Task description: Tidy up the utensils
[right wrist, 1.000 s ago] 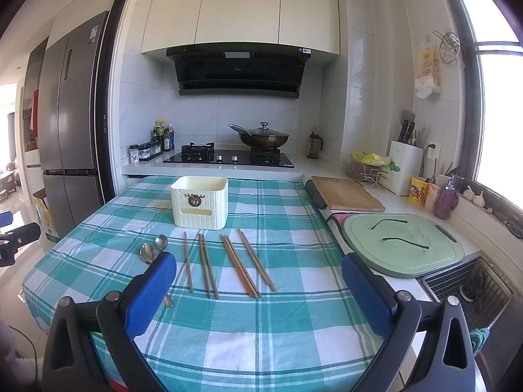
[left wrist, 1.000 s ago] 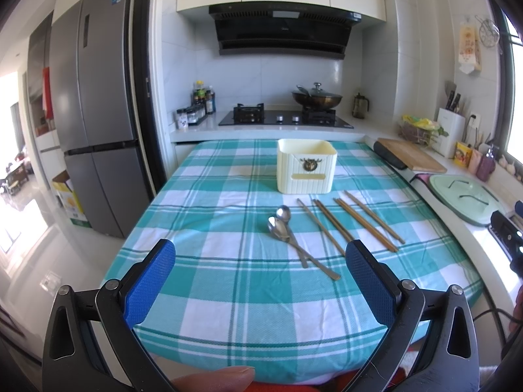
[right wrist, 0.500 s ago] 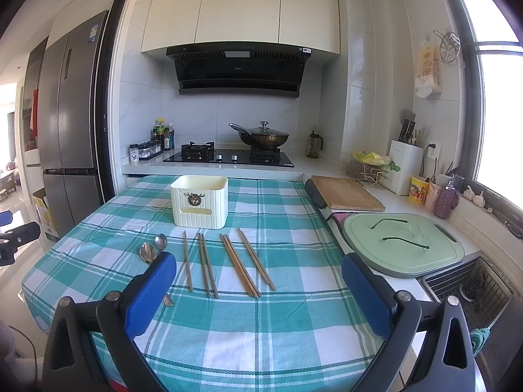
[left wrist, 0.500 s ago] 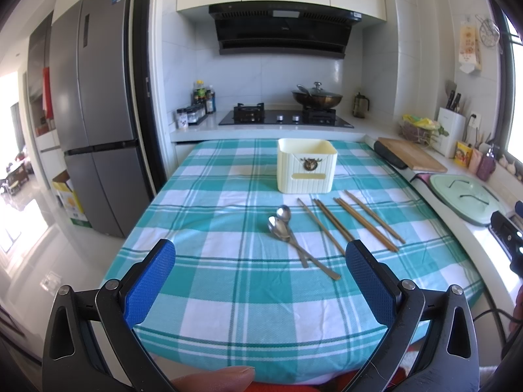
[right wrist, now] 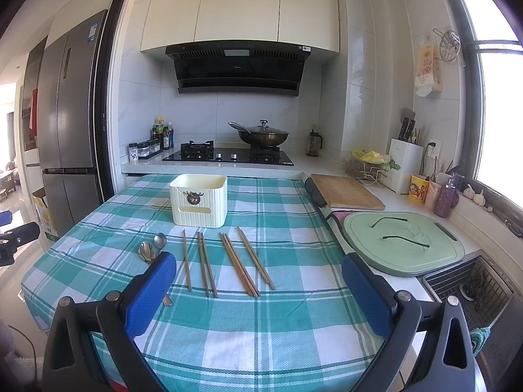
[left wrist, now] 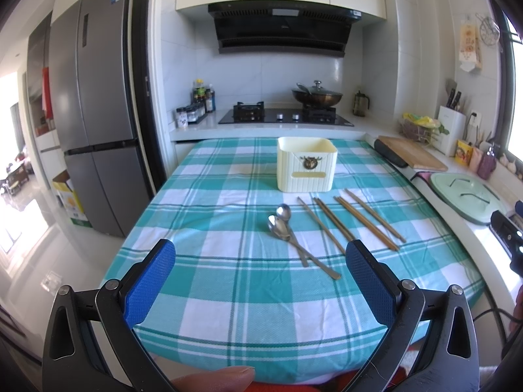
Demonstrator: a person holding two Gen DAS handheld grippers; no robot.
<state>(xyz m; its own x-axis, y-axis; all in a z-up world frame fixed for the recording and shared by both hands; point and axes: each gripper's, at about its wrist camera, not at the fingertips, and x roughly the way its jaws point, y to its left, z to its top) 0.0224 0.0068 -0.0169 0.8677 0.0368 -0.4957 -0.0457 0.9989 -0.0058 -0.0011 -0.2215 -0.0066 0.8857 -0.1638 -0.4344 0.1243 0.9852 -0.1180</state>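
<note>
Chopsticks [right wrist: 240, 263], brown, slim, lying beside two steel spoons [left wrist: 281, 223].

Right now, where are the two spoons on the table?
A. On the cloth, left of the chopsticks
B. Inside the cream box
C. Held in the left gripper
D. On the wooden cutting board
A: the two spoons lie flat on the cloth, left of the chopsticks, in front of the cream box.
</note>
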